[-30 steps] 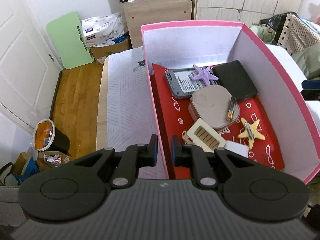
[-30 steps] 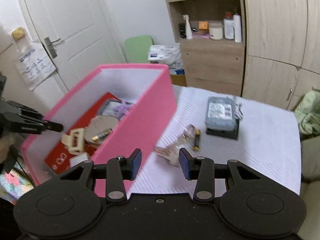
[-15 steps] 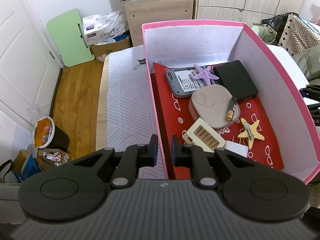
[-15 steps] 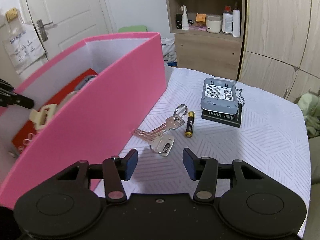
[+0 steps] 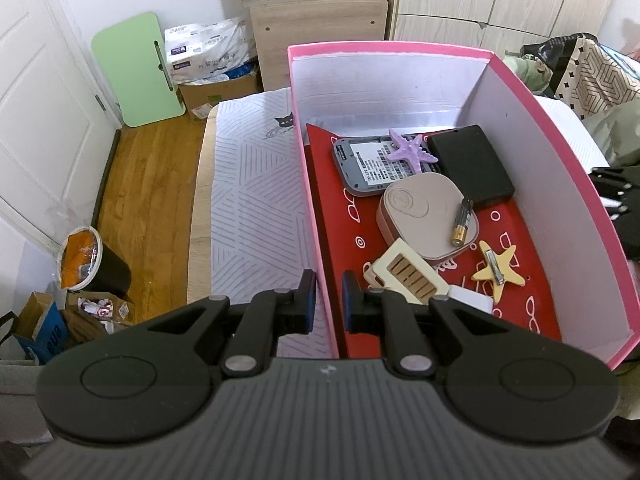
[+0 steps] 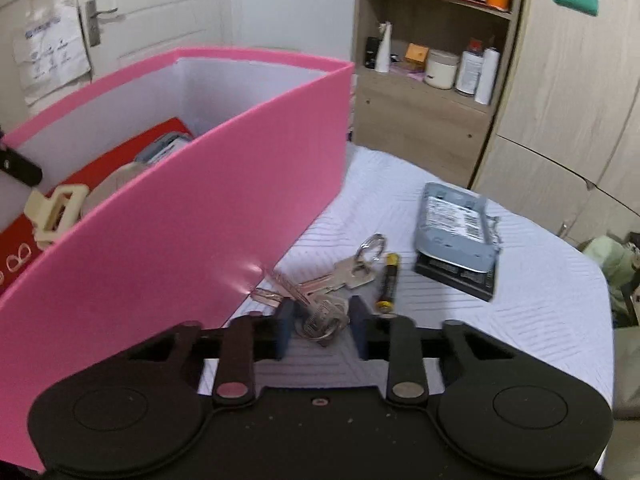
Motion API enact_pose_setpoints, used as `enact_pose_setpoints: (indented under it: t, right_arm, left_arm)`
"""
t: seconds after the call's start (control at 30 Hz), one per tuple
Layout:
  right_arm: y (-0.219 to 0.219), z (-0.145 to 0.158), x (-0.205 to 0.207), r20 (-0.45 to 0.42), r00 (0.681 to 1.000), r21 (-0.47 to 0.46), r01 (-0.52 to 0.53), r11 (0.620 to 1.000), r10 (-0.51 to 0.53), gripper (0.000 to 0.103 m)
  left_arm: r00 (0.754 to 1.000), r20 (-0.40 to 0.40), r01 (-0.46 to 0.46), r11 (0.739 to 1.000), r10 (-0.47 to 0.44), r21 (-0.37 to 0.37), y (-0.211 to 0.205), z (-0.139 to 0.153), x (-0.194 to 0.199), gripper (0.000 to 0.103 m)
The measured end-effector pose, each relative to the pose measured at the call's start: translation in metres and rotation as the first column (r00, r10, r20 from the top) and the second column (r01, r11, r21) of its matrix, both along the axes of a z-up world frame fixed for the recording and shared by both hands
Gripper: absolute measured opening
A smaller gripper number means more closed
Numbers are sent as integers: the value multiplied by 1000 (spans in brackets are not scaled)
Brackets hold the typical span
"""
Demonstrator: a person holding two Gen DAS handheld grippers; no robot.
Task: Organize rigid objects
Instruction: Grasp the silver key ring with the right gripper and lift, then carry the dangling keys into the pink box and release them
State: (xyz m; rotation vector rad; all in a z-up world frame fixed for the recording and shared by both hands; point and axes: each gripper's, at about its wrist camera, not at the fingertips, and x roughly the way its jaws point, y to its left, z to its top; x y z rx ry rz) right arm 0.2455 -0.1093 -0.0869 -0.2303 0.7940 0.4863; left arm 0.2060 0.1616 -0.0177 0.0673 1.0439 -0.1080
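Between right gripper point(image 6: 322, 330) jaws: keys point(image 6: 320, 300)

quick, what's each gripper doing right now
Left gripper: shut on the near wall of the pink cardboard box.
Right gripper: open, jaws just closing around the silver metal keys but not pressing them.

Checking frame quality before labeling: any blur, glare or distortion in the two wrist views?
Left wrist view: sharp and evenly lit; fisheye bows the pink box walls and the door edge. Right wrist view: softer, motion smear on the grey device and shelf, dark corners, a glare spot on the box's outer wall, keys near the fingers still legible.
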Motion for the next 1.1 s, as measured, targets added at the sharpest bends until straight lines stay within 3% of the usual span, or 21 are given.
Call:
enact_pose_setpoints:
  t: [0.03,0.07,0.47,0.73,0.93,1.1]
  right_arm:
    - [-5,5,-2,5,1000,22,12,1000,-12,5]
    - [-10,9,-2,4,1000,47,17,999,-17,2]
    - [-33,34,-4,-20,998,191,66,979,-64,2]
    - [-26,79,-14,101,994,216,22,976,-44,2]
    - [-18,127,-24,230,973,234,-32,972,-23,2]
    - [-9,155,-26,278,960,286,-113,951,31,2]
  left_arm:
    - [1000,-2,1,1000,-1,-1,0,0,1,12]
    - [1000,-2,2,1000,-2,-1,1,0,1,12]
    - [1000,0,-2,1000,2,-6,1,0,2,12]
    - [1000,-1,-6,1000,6,-17,1,-1,2,12]
    - [1000,0,-8,1000,8,-21,2,-1,2,12]
    - [1000,1,-8,1000,8,-25,2,-1,2,12]
